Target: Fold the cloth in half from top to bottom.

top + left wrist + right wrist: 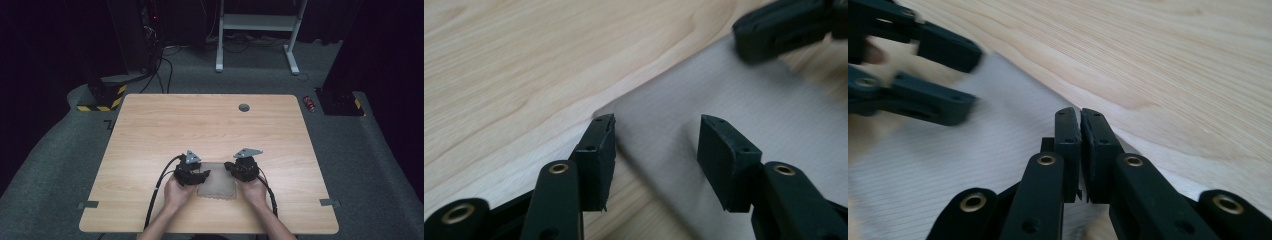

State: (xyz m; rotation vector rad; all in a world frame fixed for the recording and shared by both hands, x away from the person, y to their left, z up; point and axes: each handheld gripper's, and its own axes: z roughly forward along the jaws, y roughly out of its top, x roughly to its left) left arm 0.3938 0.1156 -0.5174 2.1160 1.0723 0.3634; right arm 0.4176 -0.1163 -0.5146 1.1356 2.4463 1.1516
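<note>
Grey cloth (216, 186) lies flat on the pale wood counter (210, 130), between the two grippers near the counter's near edge. The left gripper (656, 142) has its fingers (599, 150) released, one at the cloth's corner, the other over its surface. The right gripper (1080, 145) has its fingers (1068, 145) clenched at the cloth's far edge; whether fabric is pinched I cannot tell. Beyond both lies bare wood.

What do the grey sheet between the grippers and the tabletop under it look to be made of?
Grey sheet: probably woven or ribbed cloth, matte; fine parallel lines run across it, and its near edge looks zigzag-cut in the high view.
Tabletop: looks like pale wood-grain laminate or veneer, smooth with a soft sheen; which one can't be told.
</note>
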